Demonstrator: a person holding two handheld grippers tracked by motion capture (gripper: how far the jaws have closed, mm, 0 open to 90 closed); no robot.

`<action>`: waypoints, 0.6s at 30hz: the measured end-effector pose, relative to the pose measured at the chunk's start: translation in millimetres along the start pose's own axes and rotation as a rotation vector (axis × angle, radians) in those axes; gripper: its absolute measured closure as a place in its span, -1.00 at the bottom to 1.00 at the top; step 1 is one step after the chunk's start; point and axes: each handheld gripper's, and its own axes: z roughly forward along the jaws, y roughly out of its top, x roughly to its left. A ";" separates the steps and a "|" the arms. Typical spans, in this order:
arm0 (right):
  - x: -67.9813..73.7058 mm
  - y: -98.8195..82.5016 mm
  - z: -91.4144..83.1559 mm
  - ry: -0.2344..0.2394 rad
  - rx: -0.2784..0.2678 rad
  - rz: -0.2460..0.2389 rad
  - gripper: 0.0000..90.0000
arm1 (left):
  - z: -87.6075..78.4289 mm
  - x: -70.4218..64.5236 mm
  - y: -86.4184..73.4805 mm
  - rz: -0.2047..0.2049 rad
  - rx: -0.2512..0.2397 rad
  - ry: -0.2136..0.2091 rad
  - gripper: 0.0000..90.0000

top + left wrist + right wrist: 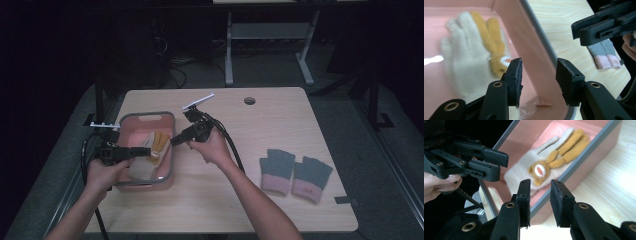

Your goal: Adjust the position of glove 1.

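In the pink bin [167, 150], 1 cream-and-yellow glove pair [549, 162] already lies; both the left gripper [539, 80] and right gripper [540, 202] hover released, empty. The grey-pink gloves [295, 175] wait on the table [280, 115], probably next.

Your high view is dim, the room behind the desk [280, 115] nearly black. Your left gripper view smears the cream glove [466, 55] with motion blur and catches white glare on the pink tub [434, 60] floor. Your right gripper view washes the desk out at the right.
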 end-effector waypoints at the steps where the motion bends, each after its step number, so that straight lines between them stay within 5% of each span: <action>1: -0.8 -0.7 -1.4 0.002 -0.001 0.001 0.53 | 1.2 -2.4 0.6 0.001 -0.006 -0.005 0.20; 18: -19.8 -20.0 -34.5 -0.007 -0.051 0.036 0.41 | 21.5 -36.0 6.0 0.075 -0.002 -0.033 -0.10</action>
